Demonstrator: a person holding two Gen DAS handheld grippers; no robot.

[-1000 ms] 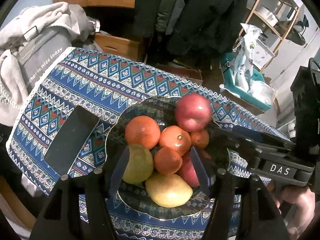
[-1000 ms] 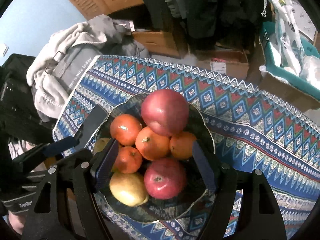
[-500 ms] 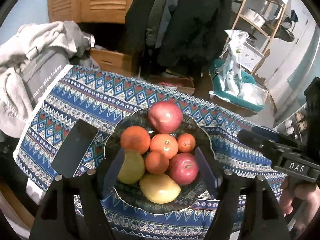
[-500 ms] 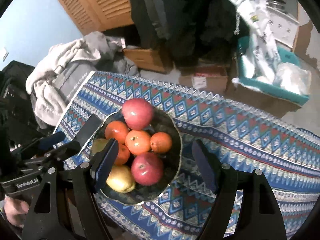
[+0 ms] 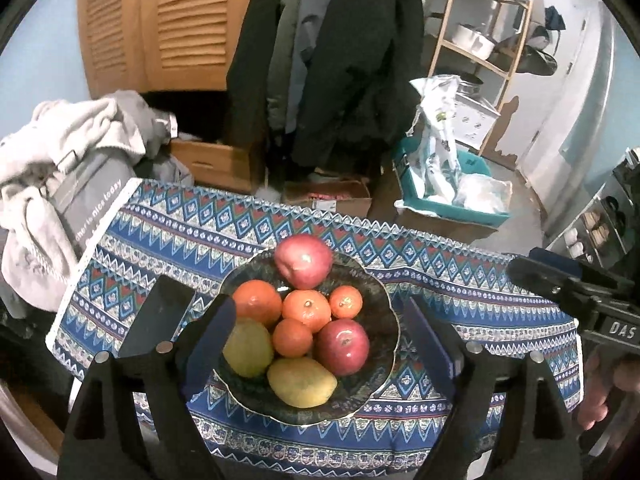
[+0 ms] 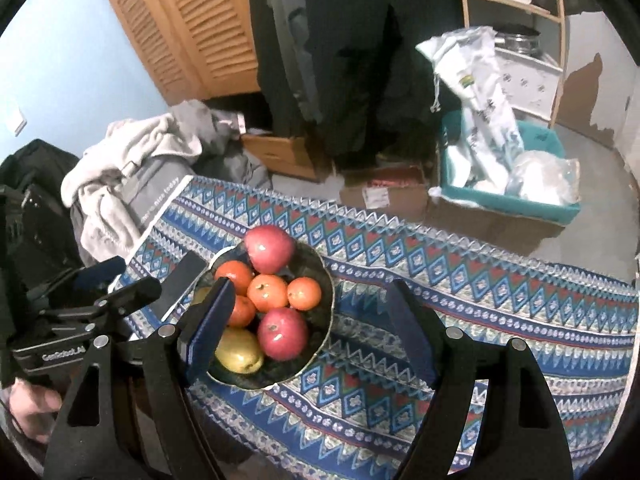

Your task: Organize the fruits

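"das" on right gripper (image 5: pixel 576 300)

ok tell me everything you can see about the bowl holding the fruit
The bowl is dark, shallow and round with a thin pale scalloped rim; it looks like patterned glass or glazed ceramic. It sits upright on the blue patterned tablecloth, just right of a flat black phone. It holds two red apples, four oranges and two yellow-green fruits. Neither gripper touches it.
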